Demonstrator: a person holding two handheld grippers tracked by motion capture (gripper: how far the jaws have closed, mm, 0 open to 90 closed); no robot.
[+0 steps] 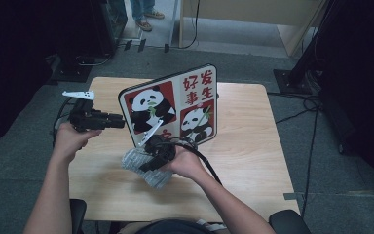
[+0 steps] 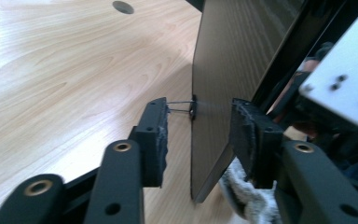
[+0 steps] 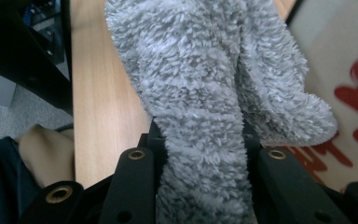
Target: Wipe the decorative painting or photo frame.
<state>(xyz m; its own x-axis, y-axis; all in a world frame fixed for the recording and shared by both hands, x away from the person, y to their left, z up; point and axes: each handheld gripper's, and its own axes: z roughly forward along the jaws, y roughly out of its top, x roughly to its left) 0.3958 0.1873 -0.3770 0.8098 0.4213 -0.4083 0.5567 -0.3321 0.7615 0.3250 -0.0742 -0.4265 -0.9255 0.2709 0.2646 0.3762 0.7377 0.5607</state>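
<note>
Two grippers work on one upright panda board that stands tilted over the wooden table. Your left gripper points level at the board's near edge; in the left gripper view its jaws stand apart on either side of that edge, with neither pad pressing on the panel, so nothing from this side holds the board. Just ahead of the left pad a thin wire clip juts from the panel's edge. Your right gripper is clamped on a folded grey microfibre cloth, which bulges out past both jaws and hangs in front of the board's printed face; in the high view the cloth lies below and beside the board's lower corner. What could go wrong: with the left jaws loose, a push from the cloth may tip the board over or slide its lower edge across the table, since no firm support for it can be made out. Closing the left jaws carelessly could catch the wire clip instead of the panel. The bulky cloth may also slip from the right jaws if dragged hard. Pose: your left forearm reaches up from below with the wrist level; your right hand is turned inward, its gripper angled toward the board's base.
</note>
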